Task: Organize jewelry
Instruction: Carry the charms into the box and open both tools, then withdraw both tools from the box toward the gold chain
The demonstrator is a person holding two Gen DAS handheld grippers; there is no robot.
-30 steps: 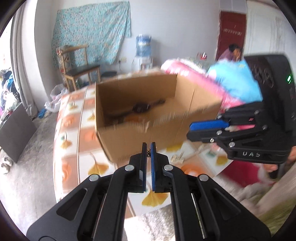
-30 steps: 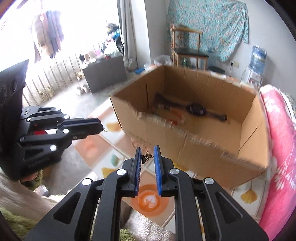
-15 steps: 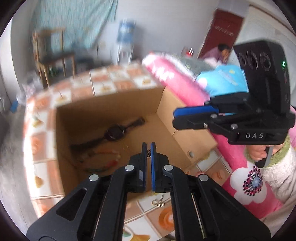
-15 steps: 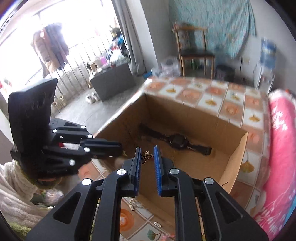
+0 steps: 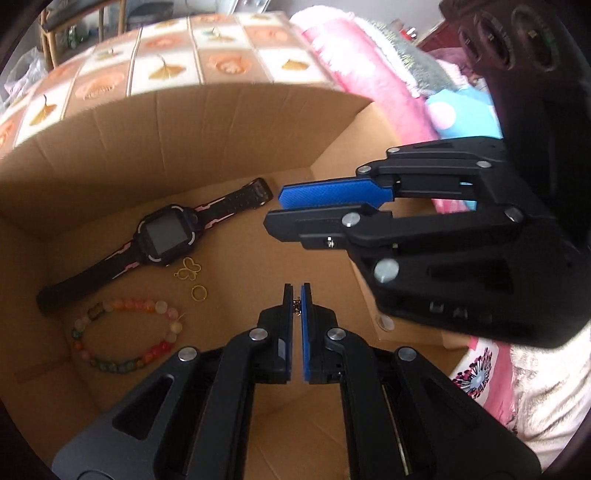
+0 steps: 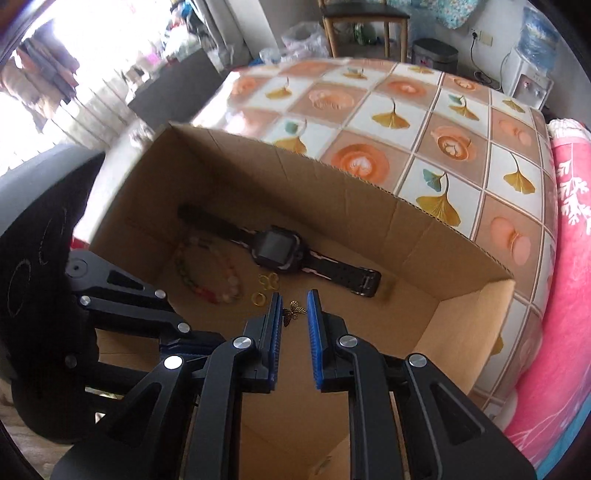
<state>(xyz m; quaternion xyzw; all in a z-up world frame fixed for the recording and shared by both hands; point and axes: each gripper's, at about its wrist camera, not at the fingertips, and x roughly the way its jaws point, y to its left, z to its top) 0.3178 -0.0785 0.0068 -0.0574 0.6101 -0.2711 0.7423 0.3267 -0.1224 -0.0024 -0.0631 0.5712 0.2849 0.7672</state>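
An open cardboard box [image 5: 207,122] [image 6: 369,199] holds a black smartwatch [image 5: 162,236] [image 6: 280,251], a coloured bead bracelet [image 5: 122,336] [image 6: 207,273], a gold butterfly charm [image 5: 189,267] [image 6: 269,281] and a gold ring [image 5: 198,292] [image 6: 258,297]. My left gripper [image 5: 296,299] is shut on a small dark chain piece [image 5: 296,307] above the box floor. My right gripper [image 6: 294,308] [image 5: 275,210] hovers over the box with its jaws slightly apart; a bronze butterfly charm [image 6: 293,311] sits between them, touching the left pad.
The box stands on a table with a ginkgo-leaf and flower tiled cloth [image 6: 436,122] [image 5: 166,70]. A pink blanket [image 6: 569,258] [image 5: 369,66] lies to the right. A chair [image 6: 364,22] and a water dispenser [image 6: 532,55] stand beyond the table.
Both grippers moved forward and down over the box, now looking into it. The right jaws have widened a little around the butterfly charm. The left stays shut.
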